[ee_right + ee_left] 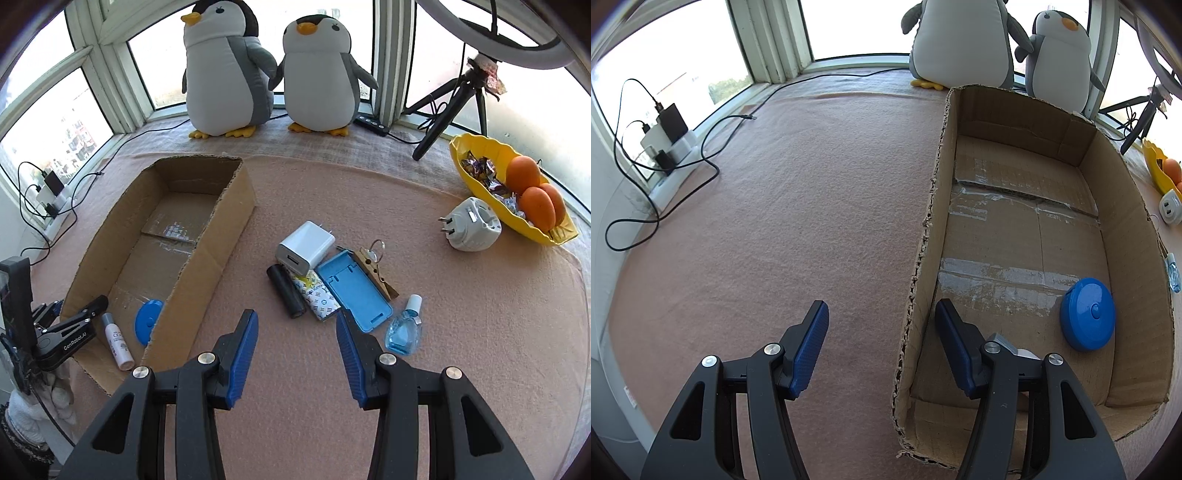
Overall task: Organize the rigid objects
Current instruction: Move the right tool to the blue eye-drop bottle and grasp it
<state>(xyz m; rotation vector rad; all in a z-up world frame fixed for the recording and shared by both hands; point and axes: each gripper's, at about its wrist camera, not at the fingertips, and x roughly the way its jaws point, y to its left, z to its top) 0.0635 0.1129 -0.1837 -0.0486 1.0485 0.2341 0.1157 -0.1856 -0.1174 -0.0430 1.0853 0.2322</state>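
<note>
Plush penguins point(266, 70) behind cardboard box point(236, 206)

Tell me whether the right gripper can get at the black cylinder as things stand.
Probably yes. The right gripper is open and empty, and the black cylinder lies on the mat just ahead; only the patterned case crowds its right side.

Your two fisheye views: daylight from overexposed windows point(55, 122) lights the surface point(443, 332) evenly, shadows soft, focus sharp, edges strongly curved and vignetted.
</note>
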